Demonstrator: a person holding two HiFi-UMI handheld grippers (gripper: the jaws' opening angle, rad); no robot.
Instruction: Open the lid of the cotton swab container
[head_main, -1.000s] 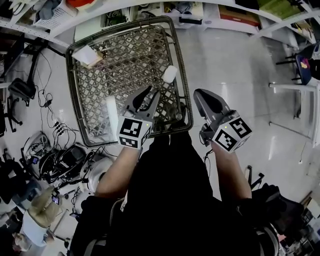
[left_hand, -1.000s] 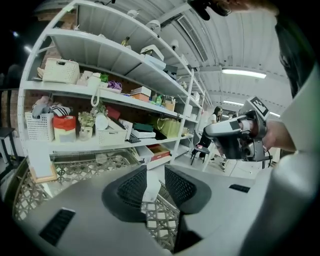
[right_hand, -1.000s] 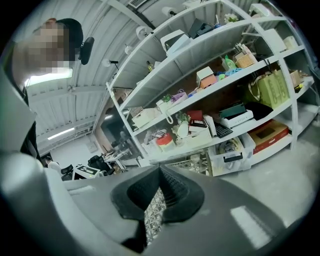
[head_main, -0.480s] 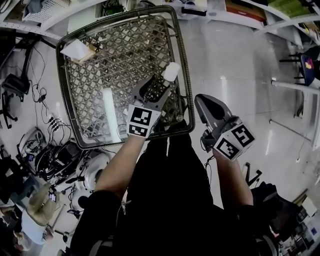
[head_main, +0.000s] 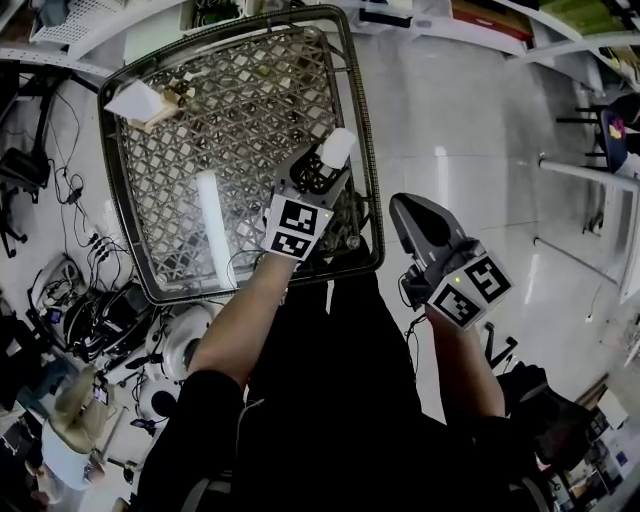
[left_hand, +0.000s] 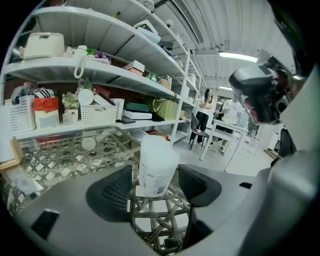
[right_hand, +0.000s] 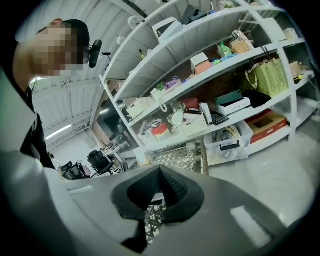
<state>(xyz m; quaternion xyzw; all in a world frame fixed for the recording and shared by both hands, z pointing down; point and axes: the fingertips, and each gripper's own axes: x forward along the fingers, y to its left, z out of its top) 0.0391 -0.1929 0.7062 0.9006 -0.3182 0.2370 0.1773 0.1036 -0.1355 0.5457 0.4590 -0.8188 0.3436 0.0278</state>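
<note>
While the left gripper (left_hand: 157, 186), its jaws just opening wide, straddles the upright cotton swab container (left_hand: 157, 164) near the lattice table's (head_main: 366, 150) right edge, the right gripper (head_main: 404, 205) hangs closed over bare floor (head_main: 470, 130).

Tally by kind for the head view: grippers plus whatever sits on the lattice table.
Grippers: 2 (left gripper, right gripper)
Container: 1
White flat item: 1
Total: 4

We find the cotton swab container (head_main: 337, 147) at the table's (head_main: 240, 90) right edge, a small object (head_main: 140, 100) in its far left corner.
</note>
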